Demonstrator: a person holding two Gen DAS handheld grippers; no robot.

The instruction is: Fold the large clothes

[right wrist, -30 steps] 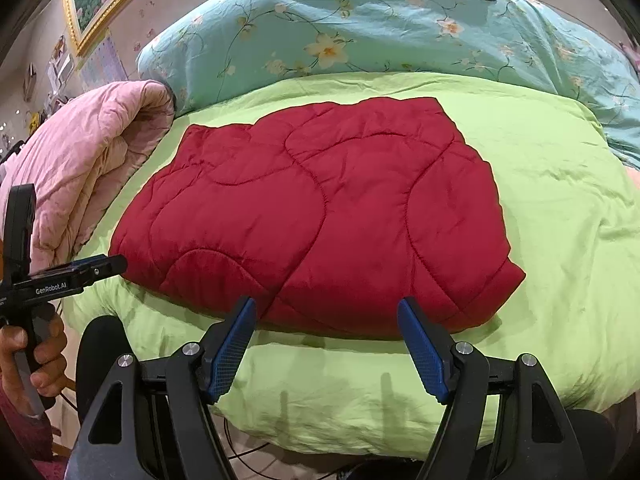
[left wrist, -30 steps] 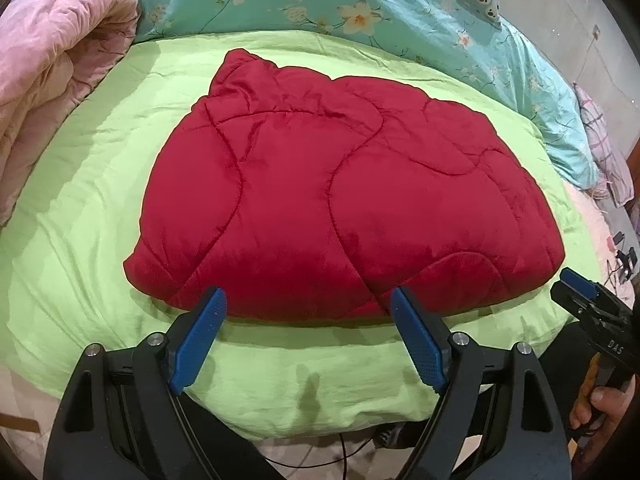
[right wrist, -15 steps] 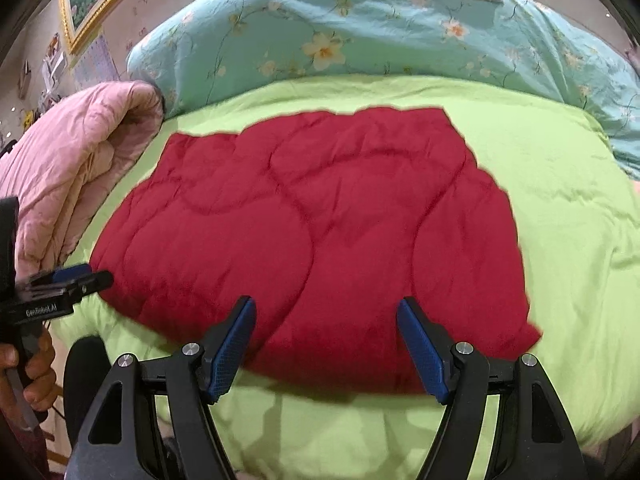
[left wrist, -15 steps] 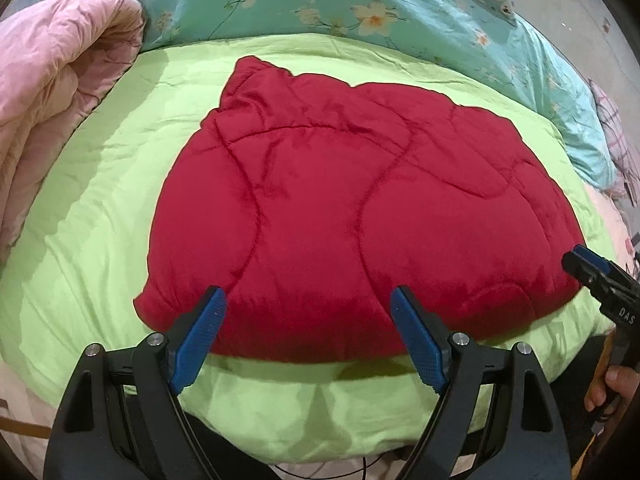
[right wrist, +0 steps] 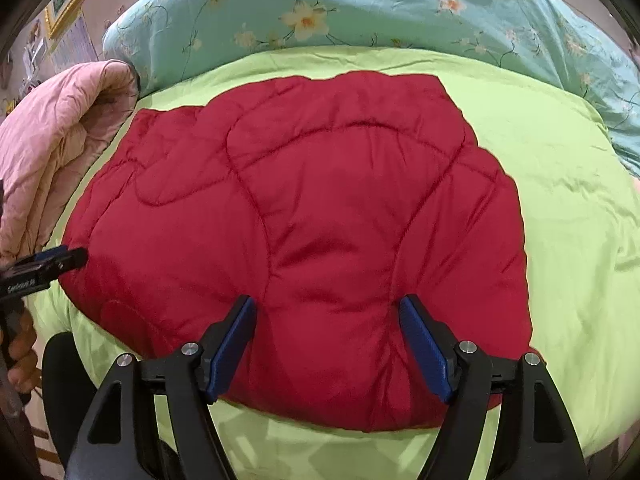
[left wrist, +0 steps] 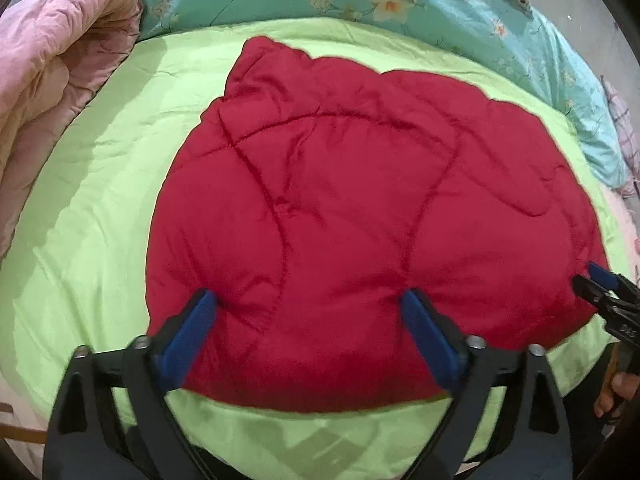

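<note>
Left wrist view: our left gripper (left wrist: 306,308) has just been opening its jaws, now spread wide over the near edge of the puffy red quilted jacket (left wrist: 360,200) on the lime-green bed cover (left wrist: 88,216). Right wrist view: our right gripper (right wrist: 328,316) is also open over the jacket's (right wrist: 320,220) near edge, pads not squeezing it.

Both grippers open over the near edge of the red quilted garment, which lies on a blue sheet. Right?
Not quite. The sheet under the red quilted garment is light green, as the left wrist view shows; the blue floral bedding lies behind it. The rest holds: left gripper and right gripper stand open over the near edge.
</note>
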